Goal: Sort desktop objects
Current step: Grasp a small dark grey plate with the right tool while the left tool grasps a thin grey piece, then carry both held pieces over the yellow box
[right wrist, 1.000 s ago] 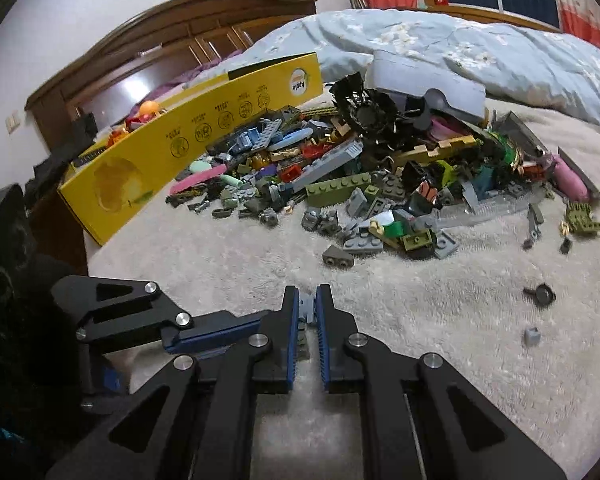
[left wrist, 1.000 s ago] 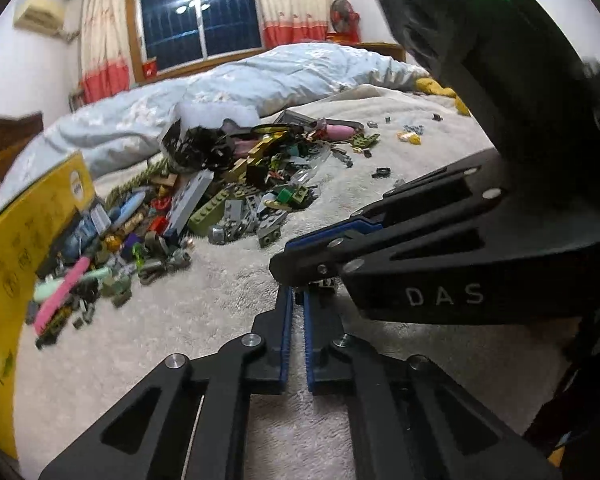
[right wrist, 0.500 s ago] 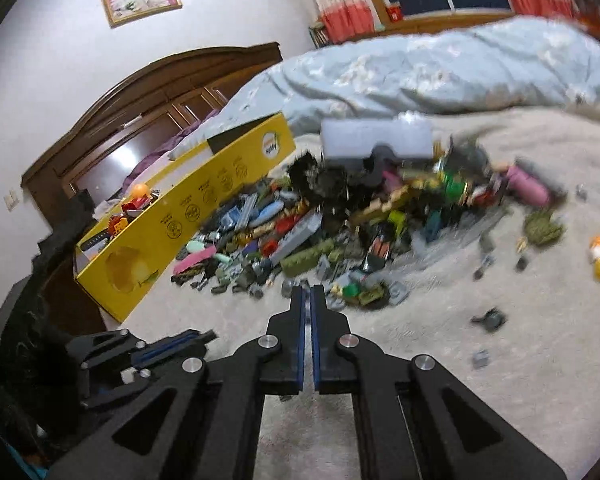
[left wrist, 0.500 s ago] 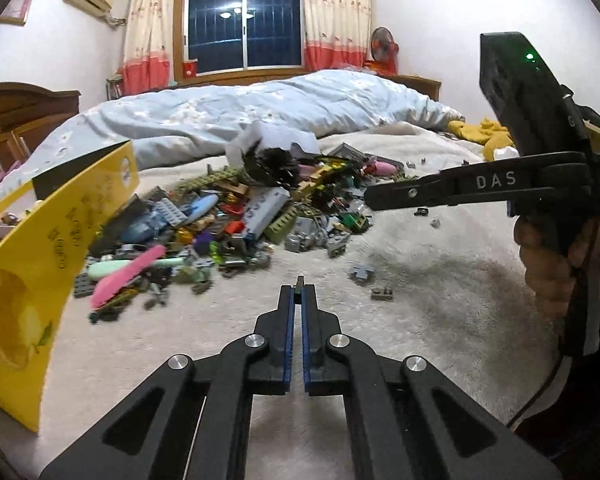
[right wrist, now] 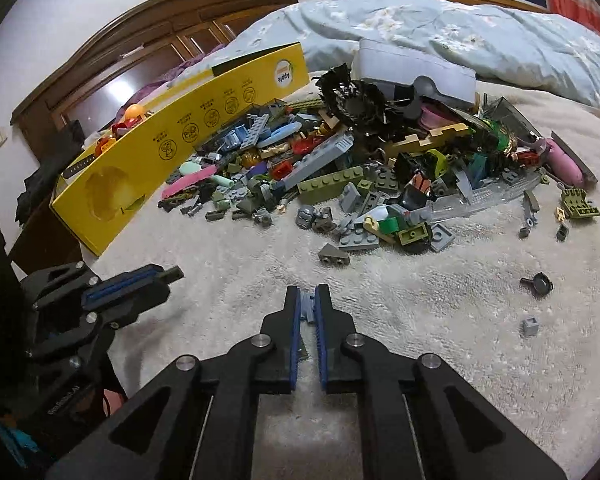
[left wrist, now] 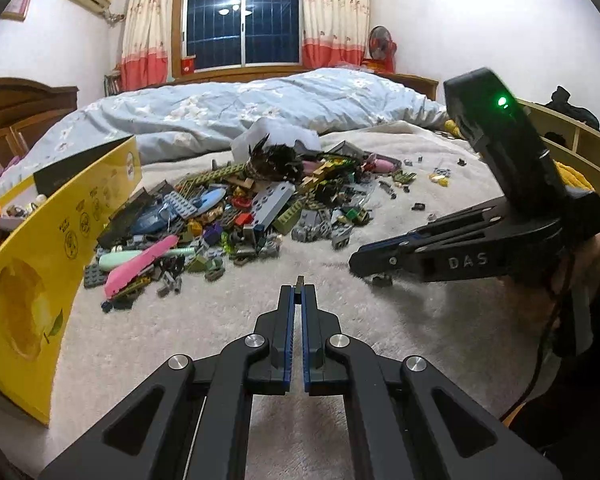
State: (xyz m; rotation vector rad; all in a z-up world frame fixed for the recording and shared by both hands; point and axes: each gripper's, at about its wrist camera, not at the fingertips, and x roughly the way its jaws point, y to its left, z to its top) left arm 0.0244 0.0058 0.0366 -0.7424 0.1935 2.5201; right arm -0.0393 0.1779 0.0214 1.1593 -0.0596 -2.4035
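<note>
Covering the bed, a cream fleecy blanket point(right wrist: 440, 360) lies nearest; the left gripper point(left wrist: 298, 294) pinches a small dark piece point(left wrist: 299, 280), while the right gripper point(right wrist: 308, 300), jaws opening, frames a grey-blue studded piece point(right wrist: 308, 307). At twelve o'clock sprawls the brick pile point(right wrist: 360, 176); at ten, a glossy yellow cardboard box point(right wrist: 147, 160); beyond, a rumpled blue quilt point(left wrist: 239, 108) and curtained window point(left wrist: 241, 16).

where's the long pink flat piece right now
In the left wrist view the long pink flat piece lies at the left, near edge of the brick pile, beside a mint green piece and close to the yellow box.
</note>
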